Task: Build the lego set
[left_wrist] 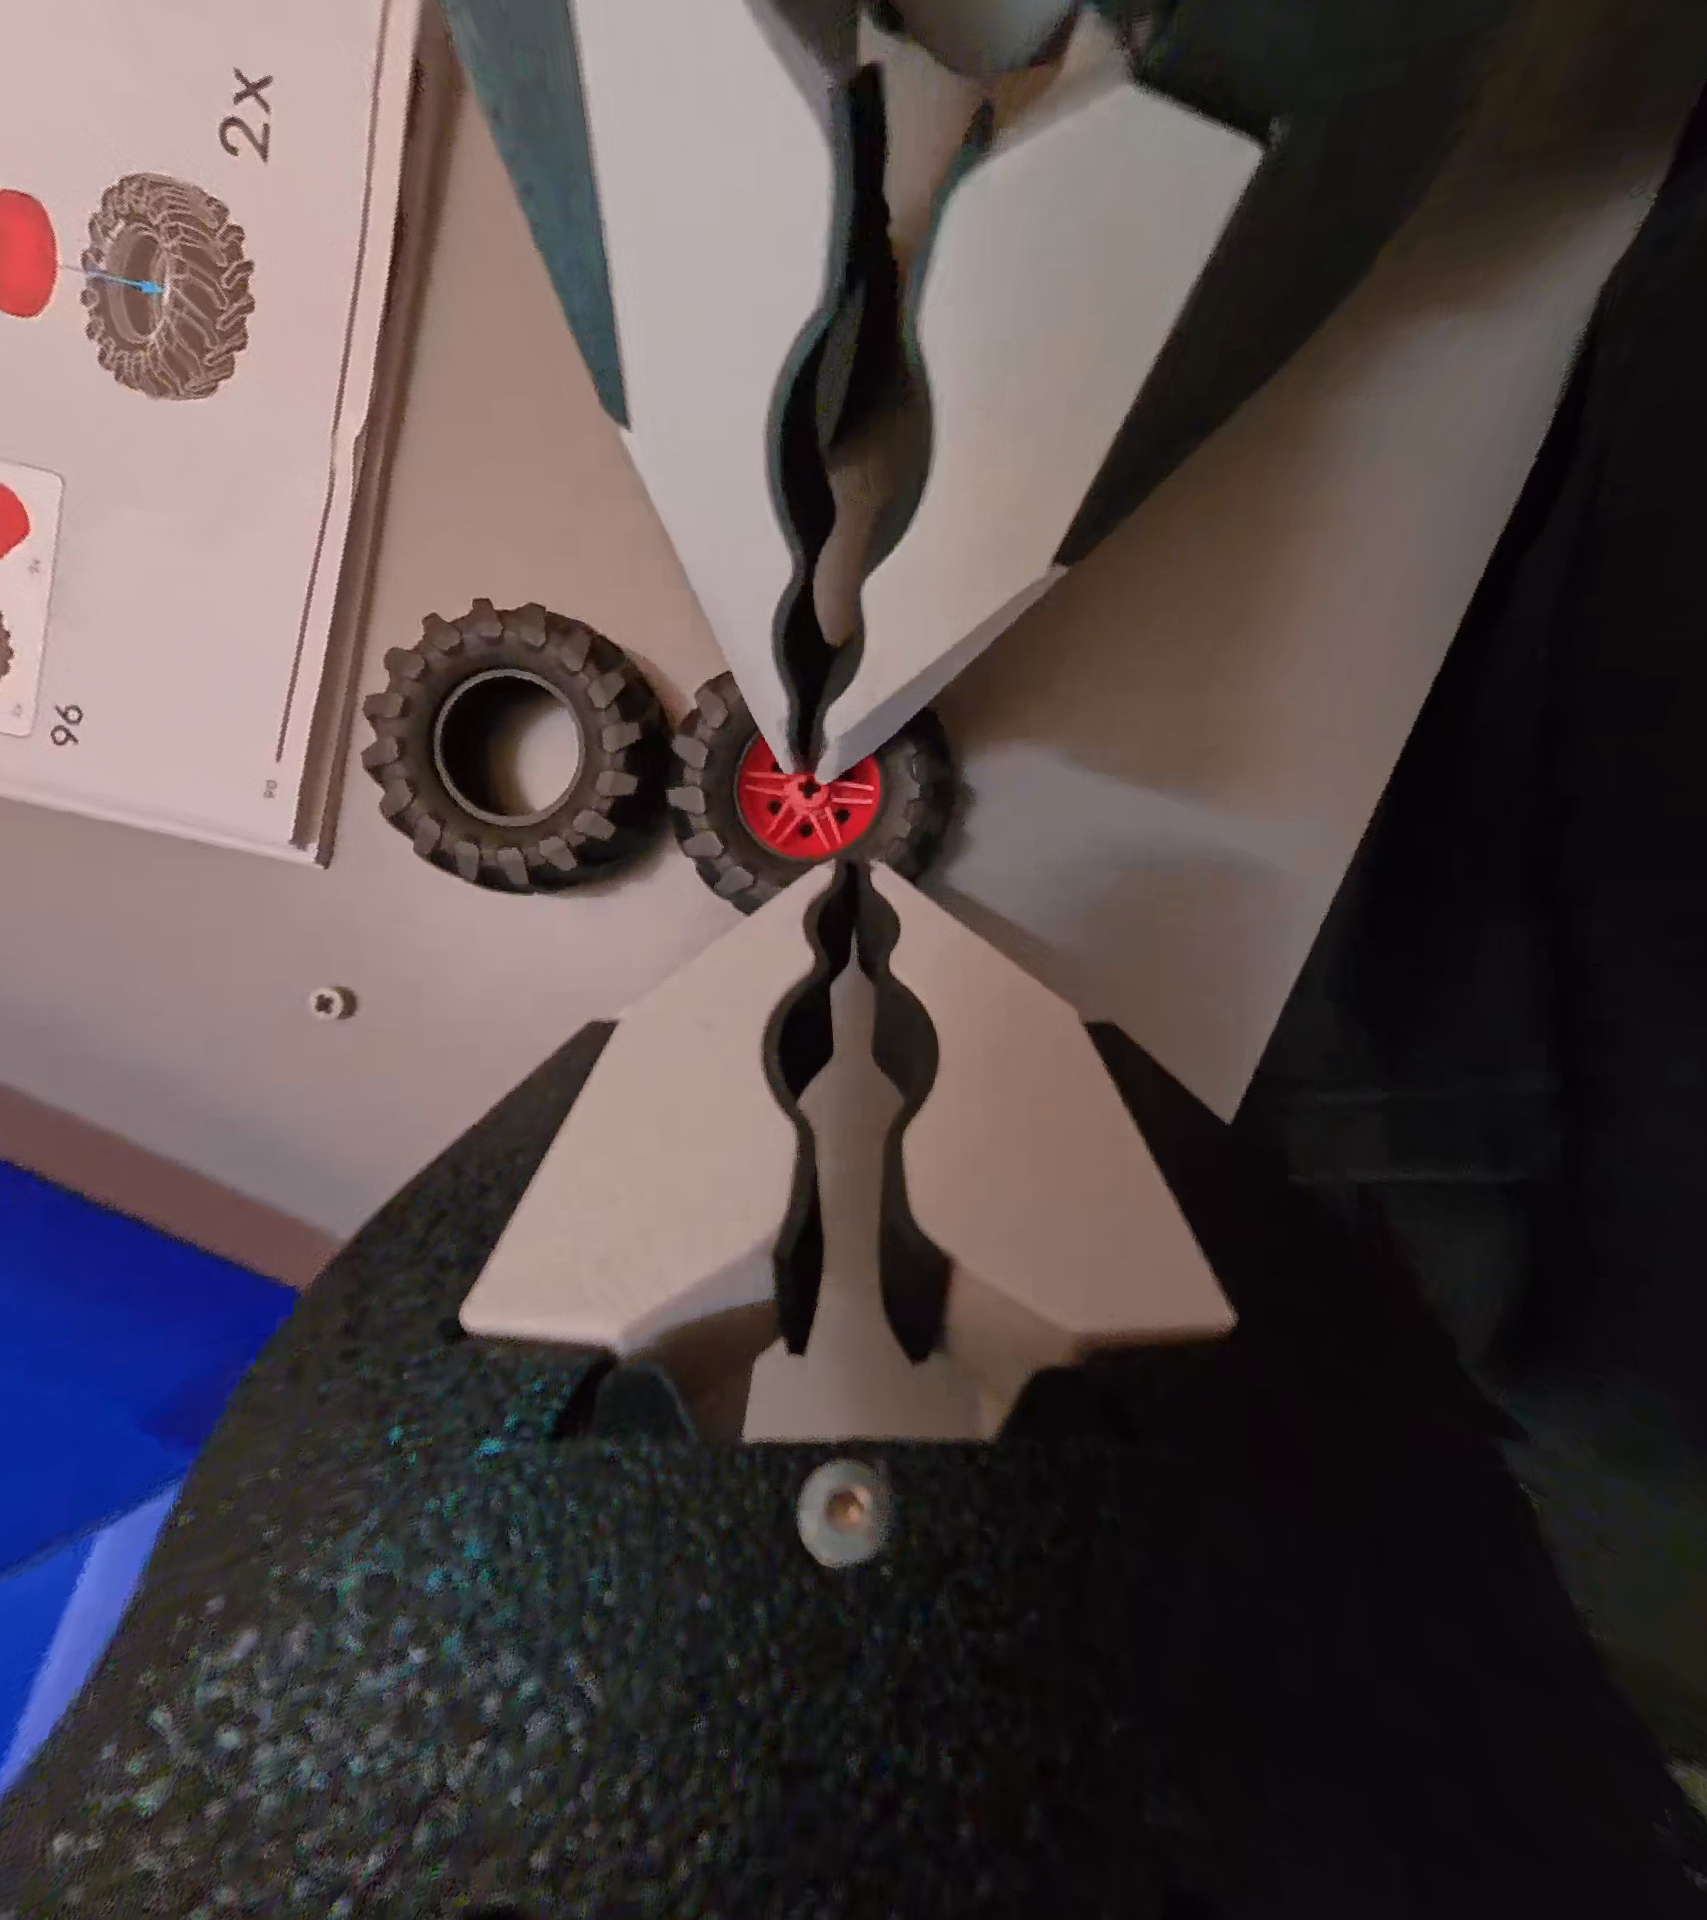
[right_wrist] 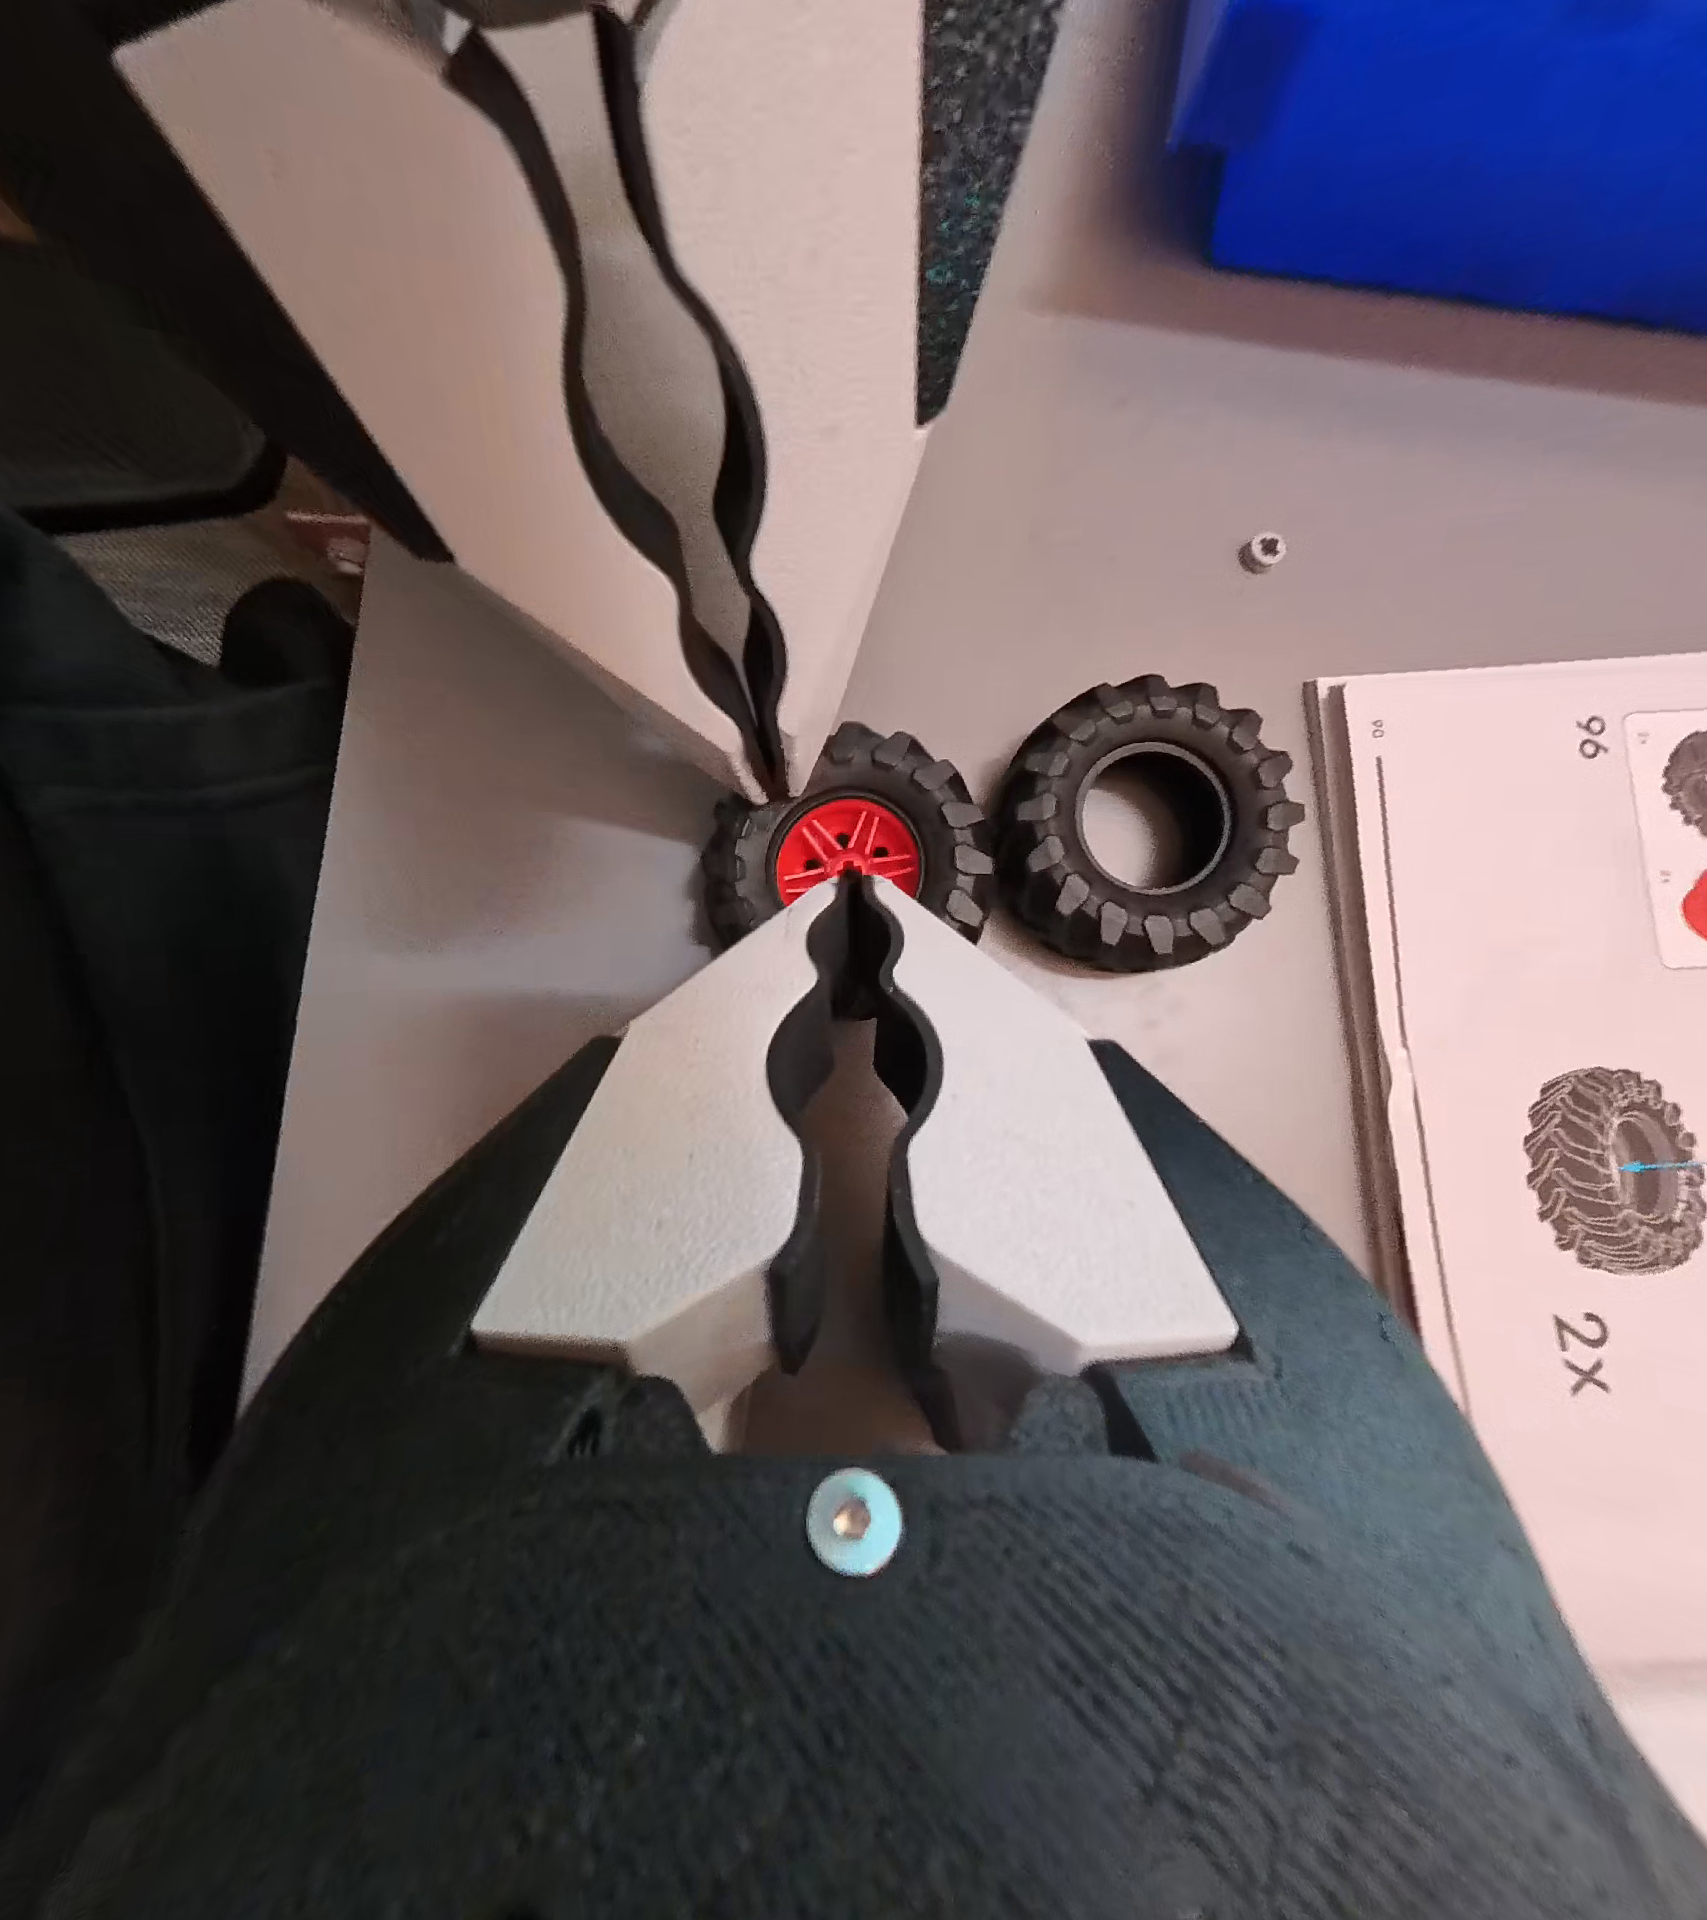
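Tyred wheel (left_wrist: 807,795) partly hidden behind both hand-held gripper tips, its lower tread covered. Instruction booklet (right_wrist: 1576,1143) cut off at the right edge. Blue bin (right_wrist: 1503,156) cropped by the top corner, blurred. Small screw (right_wrist: 1262,551) in the table too small to tell.

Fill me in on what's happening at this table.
Two handheld grippers are working on lego wheels. Both are shut, tips meeting from opposite sides over a black tire that already has its red rim in it. The left gripper sits at the tire's edge; the right gripper touches the rim. A second tire lies empty beside it, next to the open instruction booklet.
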